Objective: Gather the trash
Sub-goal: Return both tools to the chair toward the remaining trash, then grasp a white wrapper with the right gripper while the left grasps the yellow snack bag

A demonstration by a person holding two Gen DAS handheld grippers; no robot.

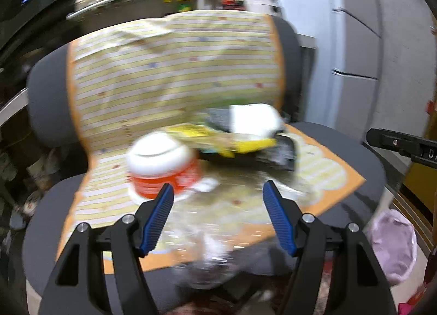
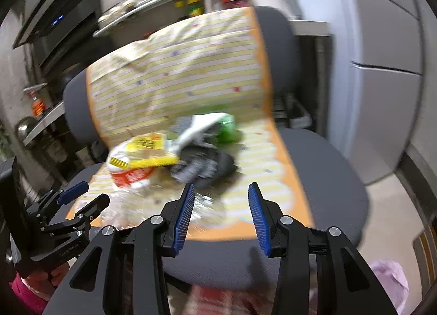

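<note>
your left gripper (image 1: 218, 192) jaws apart over clear plastic bottle (image 1: 210, 255) – right gripper (image 2: 221, 195) jaws apart too, empty, near black wrapper (image 2: 207, 167) on chair (image 2: 327, 178).

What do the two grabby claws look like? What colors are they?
Both are black plastic claws with silver round bolts. The left gripper and right gripper each have two long fingers with bright blue ribbed pads. Small pale lettering is printed on the black bodies. A pink sleeve shows on the arm holding the left one.
</note>
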